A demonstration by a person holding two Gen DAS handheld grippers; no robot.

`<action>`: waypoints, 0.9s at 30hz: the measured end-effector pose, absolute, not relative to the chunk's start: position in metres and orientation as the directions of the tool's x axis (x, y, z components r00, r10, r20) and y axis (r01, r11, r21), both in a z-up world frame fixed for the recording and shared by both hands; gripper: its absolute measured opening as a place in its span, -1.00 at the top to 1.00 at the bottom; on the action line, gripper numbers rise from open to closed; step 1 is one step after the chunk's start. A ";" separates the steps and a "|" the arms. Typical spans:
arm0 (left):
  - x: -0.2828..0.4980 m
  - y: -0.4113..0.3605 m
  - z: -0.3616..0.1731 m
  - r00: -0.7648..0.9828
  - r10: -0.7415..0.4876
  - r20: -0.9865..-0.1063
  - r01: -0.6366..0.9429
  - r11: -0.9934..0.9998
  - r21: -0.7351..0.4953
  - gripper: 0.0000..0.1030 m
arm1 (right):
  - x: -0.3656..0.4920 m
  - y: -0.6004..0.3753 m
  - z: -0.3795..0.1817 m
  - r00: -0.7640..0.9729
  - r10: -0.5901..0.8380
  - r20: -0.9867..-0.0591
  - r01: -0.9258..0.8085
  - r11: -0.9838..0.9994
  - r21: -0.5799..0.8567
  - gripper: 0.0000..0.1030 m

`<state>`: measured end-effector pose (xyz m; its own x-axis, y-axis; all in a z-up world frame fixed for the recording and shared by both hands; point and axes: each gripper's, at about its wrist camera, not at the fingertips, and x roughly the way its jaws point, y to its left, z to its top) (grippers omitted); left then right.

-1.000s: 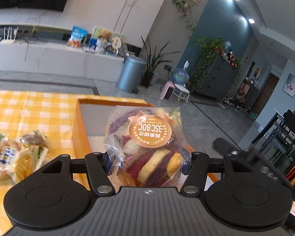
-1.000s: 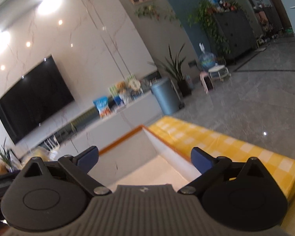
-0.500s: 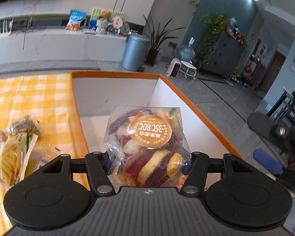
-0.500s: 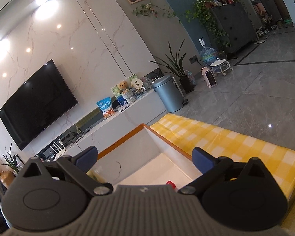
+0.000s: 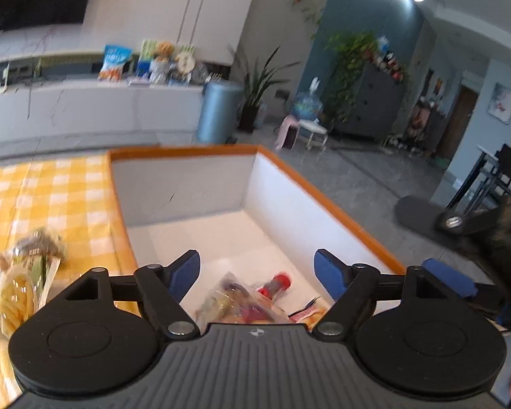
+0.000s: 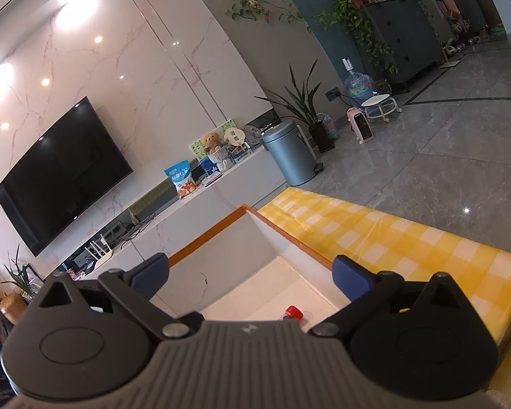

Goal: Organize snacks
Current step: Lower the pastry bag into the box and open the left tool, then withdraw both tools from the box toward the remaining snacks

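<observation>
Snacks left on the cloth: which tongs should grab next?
Left. Its tongs are open and empty, with the snacks just beside them on the cloth. The right tongs' view shows none.

Orange-rimmed white box, yellow-and-white checked cloth, blue-padded black tool

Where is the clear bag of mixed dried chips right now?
In the left wrist view the chip bag lies on the floor of the orange-rimmed box, below the open left gripper, beside a red-capped item.
</observation>
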<state>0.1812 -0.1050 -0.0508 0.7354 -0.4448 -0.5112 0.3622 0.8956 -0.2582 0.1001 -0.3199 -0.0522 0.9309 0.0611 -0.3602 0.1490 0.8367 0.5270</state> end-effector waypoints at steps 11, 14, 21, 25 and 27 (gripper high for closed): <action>0.165 -0.101 -0.028 0.777 -0.422 -0.466 0.349 0.906 -0.239 -0.84 | 0.100 -0.321 -0.052 0.932 0.069 -0.357 0.141 0.836 0.531 -0.93; 0.164 -0.091 -0.023 0.771 -0.436 -0.464 0.346 0.899 -0.270 -0.84 | 0.100 -0.321 -0.052 0.932 0.068 -0.357 0.142 0.836 0.530 -0.93; 0.160 -0.073 0.000 0.801 -0.382 -0.461 0.288 0.921 -0.263 -0.84 | 0.098 -0.318 -0.052 0.938 0.062 -0.342 0.130 0.850 0.510 -0.93; 0.143 -0.058 0.015 0.857 -0.311 -0.410 0.241 0.946 -0.215 -0.84 | 0.094 -0.310 -0.049 0.945 0.053 -0.322 0.116 0.867 0.485 -0.93; 0.135 -0.043 0.020 0.867 -0.310 -0.391 0.235 0.945 -0.227 -0.83 | 0.093 -0.303 -0.046 0.945 0.066 -0.320 0.110 0.859 0.499 -0.93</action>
<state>0.1354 -0.0432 0.0205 0.8668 -0.3097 -0.3910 0.2352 0.9450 -0.2271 0.0931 -0.3027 -0.0461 0.9450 0.0656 -0.3204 0.1096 0.8595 0.4993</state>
